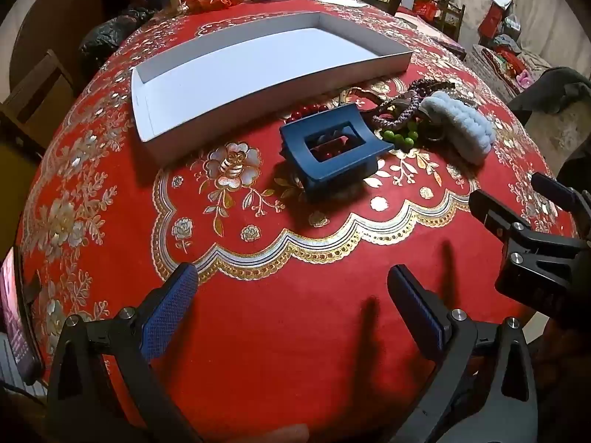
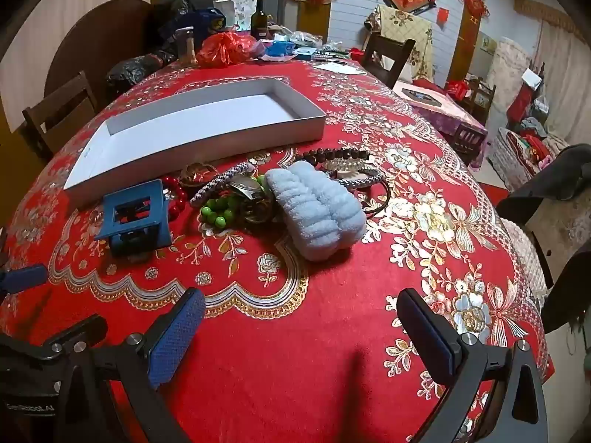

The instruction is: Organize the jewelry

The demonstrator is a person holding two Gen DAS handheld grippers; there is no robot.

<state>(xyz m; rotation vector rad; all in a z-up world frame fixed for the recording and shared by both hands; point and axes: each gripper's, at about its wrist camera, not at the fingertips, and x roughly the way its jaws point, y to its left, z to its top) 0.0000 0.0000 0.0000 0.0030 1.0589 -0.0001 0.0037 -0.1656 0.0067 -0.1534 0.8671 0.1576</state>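
Left hand-held gripper is hovering over the counter w/ jaws spread wide, nothing btwn them. Right hand-held gripper is doing likewise: wide open, holding nothing, angled down at the red cloth.

Landmark: white tray, lying empty on the counter. Blue hair claw is sitting just in front of the tray's near wall. Red beads are lying btwn claw & tray, partly seen through the claw. Green beads are resting right of the claw, touching a tangle of braided cords & dark bead bracelets. Pale blue scrunchie is lying at the pile's right end, farthest from the tray.
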